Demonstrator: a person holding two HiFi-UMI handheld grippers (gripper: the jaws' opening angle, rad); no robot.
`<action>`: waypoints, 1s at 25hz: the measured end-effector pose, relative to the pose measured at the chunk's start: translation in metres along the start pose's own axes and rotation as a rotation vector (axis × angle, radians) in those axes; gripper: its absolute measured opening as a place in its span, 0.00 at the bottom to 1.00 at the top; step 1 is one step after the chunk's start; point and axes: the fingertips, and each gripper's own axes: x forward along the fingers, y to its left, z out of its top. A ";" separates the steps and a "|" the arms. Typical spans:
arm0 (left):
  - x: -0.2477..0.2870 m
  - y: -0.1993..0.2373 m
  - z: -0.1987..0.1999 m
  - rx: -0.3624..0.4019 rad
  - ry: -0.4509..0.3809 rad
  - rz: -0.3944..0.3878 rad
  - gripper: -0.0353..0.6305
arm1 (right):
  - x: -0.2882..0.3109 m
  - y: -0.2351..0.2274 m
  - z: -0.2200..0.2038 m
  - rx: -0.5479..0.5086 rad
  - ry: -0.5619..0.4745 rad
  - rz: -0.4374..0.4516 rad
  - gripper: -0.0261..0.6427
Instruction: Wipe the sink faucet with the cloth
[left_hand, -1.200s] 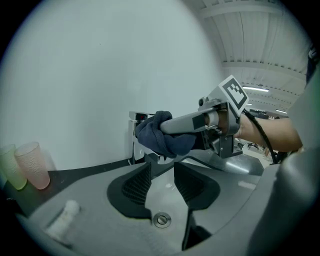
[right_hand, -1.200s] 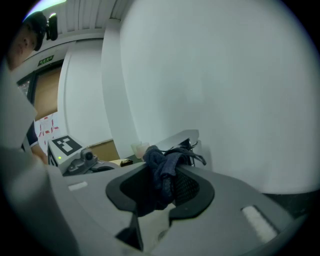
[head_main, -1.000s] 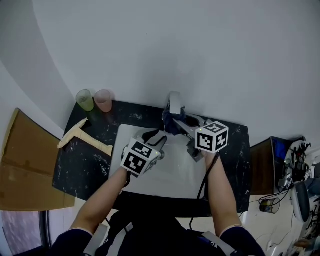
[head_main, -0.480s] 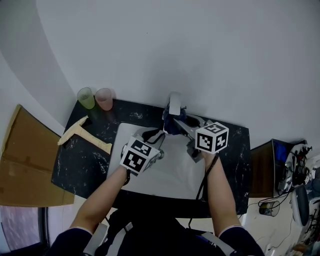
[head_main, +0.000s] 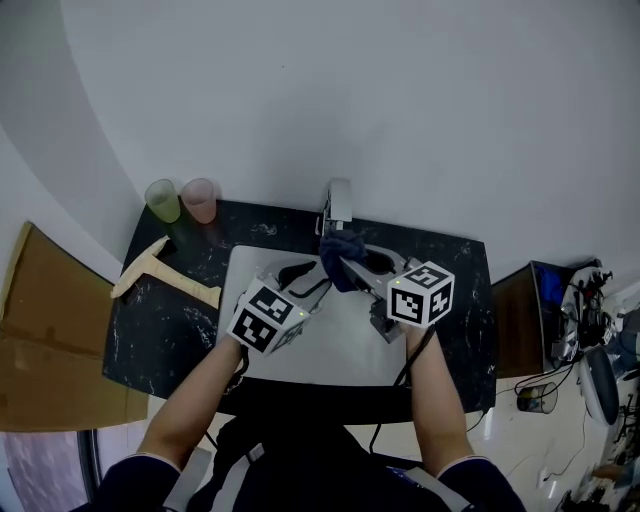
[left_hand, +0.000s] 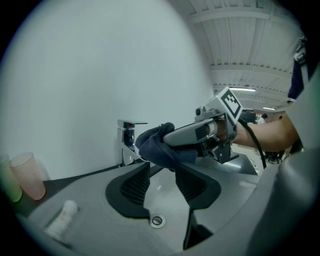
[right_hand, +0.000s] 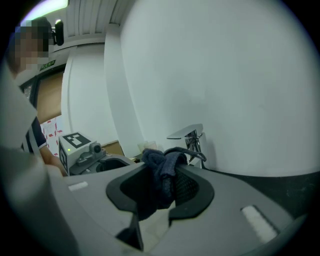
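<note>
The sink has the faucet at its far side. The right gripper squeezes the blue cloth beside the faucet. The left gripper is opening, empty; only its view shows the drain.

The cloth is dark blue and bunched into a crumpled wad. It sits clamped between the jaws of the right gripper, one fold hanging below them, just in front of the spout; whether it touches is unclear. The chrome sink faucet stands upright behind it, square-bodied with a flat lever on top.
</note>
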 end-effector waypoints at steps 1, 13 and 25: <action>-0.003 -0.004 0.002 0.038 -0.008 -0.019 0.33 | -0.002 0.003 -0.001 0.003 -0.002 0.002 0.21; -0.016 -0.016 0.006 0.289 0.016 -0.127 0.40 | 0.000 0.066 -0.004 0.082 0.058 0.207 0.22; -0.028 0.020 -0.012 0.173 -0.027 -0.144 0.15 | 0.001 0.057 0.001 0.216 -0.073 0.109 0.31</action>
